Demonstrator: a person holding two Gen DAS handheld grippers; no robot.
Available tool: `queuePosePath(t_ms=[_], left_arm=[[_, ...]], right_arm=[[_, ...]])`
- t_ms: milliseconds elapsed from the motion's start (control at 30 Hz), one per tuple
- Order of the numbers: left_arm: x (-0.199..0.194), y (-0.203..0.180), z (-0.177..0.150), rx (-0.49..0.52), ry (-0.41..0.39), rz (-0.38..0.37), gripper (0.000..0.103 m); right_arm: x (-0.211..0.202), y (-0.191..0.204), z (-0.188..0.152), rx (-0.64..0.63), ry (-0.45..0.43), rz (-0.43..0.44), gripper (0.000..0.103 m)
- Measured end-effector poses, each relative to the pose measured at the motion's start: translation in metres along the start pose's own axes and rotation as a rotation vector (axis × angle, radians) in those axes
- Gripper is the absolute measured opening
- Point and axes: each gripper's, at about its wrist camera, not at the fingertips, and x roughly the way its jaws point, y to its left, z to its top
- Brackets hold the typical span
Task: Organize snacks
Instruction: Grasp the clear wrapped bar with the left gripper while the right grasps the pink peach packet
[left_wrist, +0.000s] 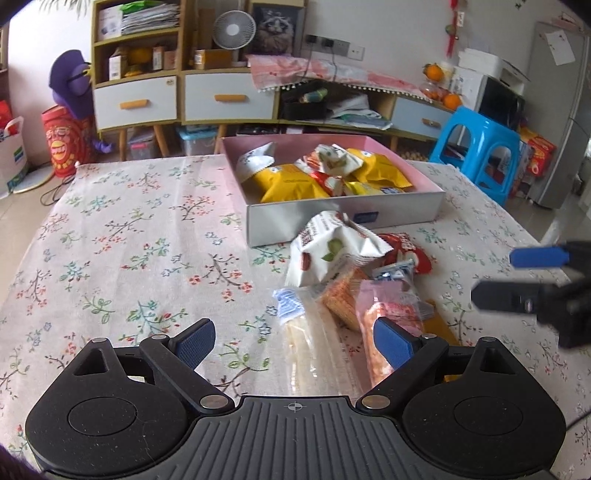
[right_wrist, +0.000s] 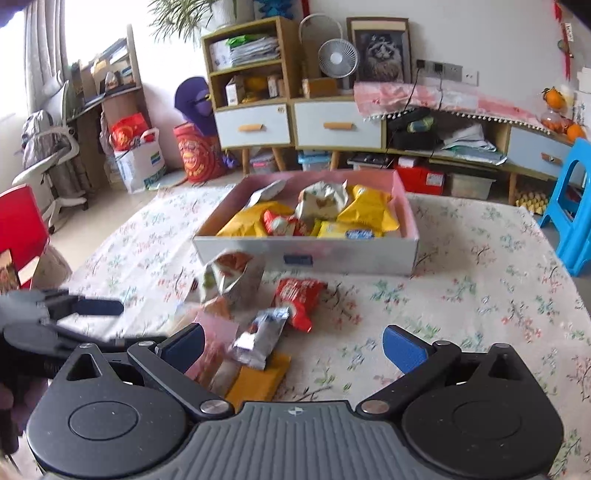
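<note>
Progress partial: pink-lined grey cardboard box (left_wrist: 406, 216) holds several packets; loose snack pile (left_wrist: 343, 273) remains on desk; both tongs gape empty.

On the table (left_wrist: 122, 236) a box (left_wrist: 343, 218) stands on the far side, and several snack packets (left_wrist: 325, 177) lie inside it. Near to the box, a heap of loose snacks (left_wrist: 343, 280) lies on the cloth, and one packet (left_wrist: 325, 254) rests on top of the others. The left gripper (left_wrist: 293, 343) hangs over the near end of this heap, with a long packet (left_wrist: 310, 343) between its fingers. The right gripper (right_wrist: 293, 347) is to the right of the left one. Behind the table, cabinets (left_wrist: 177, 96) stand against the wall, and a stool (left_wrist: 476, 147) is at the far right.
</note>
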Motion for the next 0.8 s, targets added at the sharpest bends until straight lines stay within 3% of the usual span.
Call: queuePosePath(t_ms=[300, 467, 533, 667, 700, 733, 800], left_arm=[[-0.002, 0.017, 0.002, -0.055, 0.022, 0.03, 0.088], [-0.003, 0.025, -0.001, -0.059, 0.028, 0.041, 0.084], [-0.003, 0.027, -0.002, -0.064, 0.031, 0.041, 0.083], [-0.001, 0.024, -0.002, -0.058, 0.036, 0.024, 0.08], [0.0, 0.023, -0.002, -0.056, 0.038, 0.014, 0.078], [0.002, 0.021, -0.002, -0.053, 0.041, 0.004, 0.078], [0.004, 0.017, -0.002, -0.045, 0.044, -0.013, 0.074]], right_arm=[[0.014, 0.034, -0.008, -0.066, 0.073, 0.104, 0.092], [0.023, 0.046, -0.01, -0.067, 0.132, 0.172, 0.076], [0.027, 0.047, -0.01, -0.052, 0.153, 0.182, 0.065], [0.03, 0.047, -0.01, -0.053, 0.151, 0.195, 0.057], [0.03, 0.046, -0.009, -0.046, 0.153, 0.205, 0.039], [0.032, 0.043, -0.007, -0.026, 0.171, 0.221, 0.031], [0.031, 0.036, -0.007, 0.009, 0.18, 0.226, 0.029]])
